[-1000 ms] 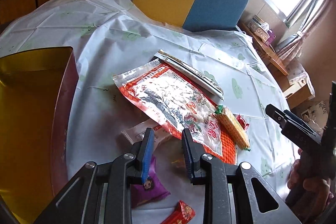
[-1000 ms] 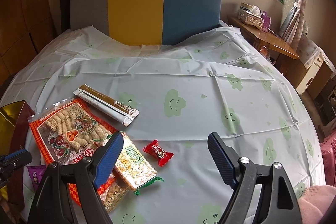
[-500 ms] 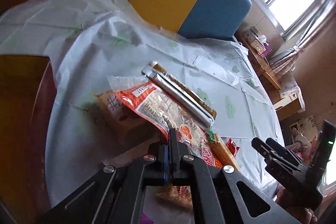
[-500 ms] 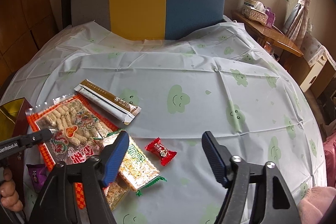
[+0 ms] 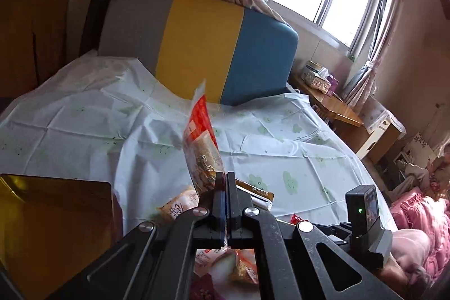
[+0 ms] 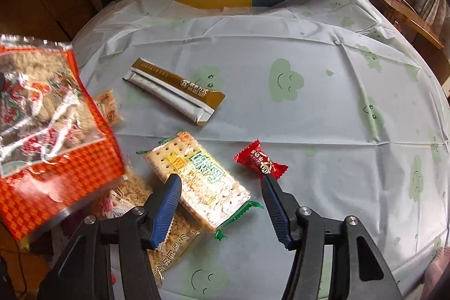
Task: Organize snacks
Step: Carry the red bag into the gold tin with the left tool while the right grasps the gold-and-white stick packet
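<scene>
My left gripper [image 5: 224, 182] is shut on the edge of a large red-orange snack bag [image 5: 203, 144] and holds it upright above the table. The same bag [image 6: 47, 114] fills the left of the right wrist view, lifted off the cloth. My right gripper [image 6: 222, 187] is open, low over a green-ended cracker pack [image 6: 199, 182]. A red wrapped candy [image 6: 260, 159] lies by its right finger. A long brown-and-white stick pack [image 6: 174, 92] lies farther back. Puffed-rice packs [image 6: 166, 243] lie under the cracker pack.
A gold-lined open box [image 5: 53, 221] stands at the table's left edge. The round table has a pale cloth with green clouds [image 6: 287, 80]. A grey, yellow and blue chair back [image 5: 197, 47] stands behind it. A wooden side table [image 5: 332, 106] is at the right.
My left gripper shut on the big red-orange bag and lifted it up off the table. My right gripper moved down and forward over the cracker pack, still open.
</scene>
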Tool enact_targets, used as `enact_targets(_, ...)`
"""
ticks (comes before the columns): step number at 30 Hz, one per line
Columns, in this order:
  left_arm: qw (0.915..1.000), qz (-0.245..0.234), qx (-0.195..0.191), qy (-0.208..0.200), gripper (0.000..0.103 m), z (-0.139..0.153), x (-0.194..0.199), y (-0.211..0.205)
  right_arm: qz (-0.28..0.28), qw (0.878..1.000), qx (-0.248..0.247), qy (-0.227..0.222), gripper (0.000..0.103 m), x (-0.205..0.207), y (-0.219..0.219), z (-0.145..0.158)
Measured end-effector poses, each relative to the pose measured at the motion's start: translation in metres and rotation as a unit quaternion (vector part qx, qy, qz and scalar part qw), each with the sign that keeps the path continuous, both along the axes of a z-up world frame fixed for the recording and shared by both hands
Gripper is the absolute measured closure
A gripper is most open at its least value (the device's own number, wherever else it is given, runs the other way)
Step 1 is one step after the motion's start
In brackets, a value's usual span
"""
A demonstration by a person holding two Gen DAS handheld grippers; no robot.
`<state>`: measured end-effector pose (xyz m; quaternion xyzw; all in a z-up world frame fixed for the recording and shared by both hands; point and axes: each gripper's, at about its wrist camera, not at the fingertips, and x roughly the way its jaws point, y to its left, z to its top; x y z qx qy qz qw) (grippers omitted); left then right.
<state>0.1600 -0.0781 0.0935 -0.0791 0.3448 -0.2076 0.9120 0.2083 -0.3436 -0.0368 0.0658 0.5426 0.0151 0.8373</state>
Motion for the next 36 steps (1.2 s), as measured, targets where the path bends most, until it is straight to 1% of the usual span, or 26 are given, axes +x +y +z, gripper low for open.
enact_targets(3, 1.0, 0.003, 0.0, -0.008, 0.103, 0.011, -0.007, 0.02, 0.015, 0.999, -0.028, 0.009, 0.042, 0.0, 0.009, -0.007)
enact_targets(6, 0.9999, 0.01, 0.002, -0.01, 0.103, 0.017, -0.017, 0.039, 0.022, 0.999, -0.045, 0.013, 0.041, 0.0, 0.013, -0.011)
enact_targets(13, 0.999, 0.039, 0.004, -0.02, 0.103, 0.027, -0.045, 0.095, 0.024, 0.998, -0.053, 0.014, 0.04, 0.001, 0.015, -0.015)
enact_targets(16, 0.9979, 0.062, 0.017, -0.01, 0.103, 0.019, -0.047, 0.118, 0.023, 0.998, -0.058, 0.013, 0.04, 0.0, 0.016, -0.013)
enact_targets(21, 0.9937, 0.102, 0.045, 0.017, 0.103, -0.007, -0.044, 0.149, 0.023, 0.997, -0.077, 0.004, 0.04, -0.003, 0.018, -0.01)
enact_targets(25, 0.9852, 0.148, 0.073, 0.047, 0.103, -0.032, -0.037, 0.175, 0.015, 0.995, -0.096, -0.019, 0.04, -0.007, 0.021, 0.0)
enact_targets(28, 0.9744, 0.193, 0.098, 0.061, 0.103, -0.047, -0.035, 0.196, 0.011, 0.994, -0.097, -0.04, 0.04, -0.008, 0.023, 0.01)
enact_targets(32, 0.9633, 0.238, 0.096, 0.077, 0.102, -0.058, -0.034, 0.225, 0.041, 0.993, -0.1, -0.048, 0.04, 0.003, 0.04, 0.017)
enact_targets(36, 0.9491, 0.276, 0.114, 0.101, 0.102, -0.071, -0.037, 0.246, 0.07, 0.99, -0.112, -0.038, 0.04, 0.033, 0.055, 0.01)
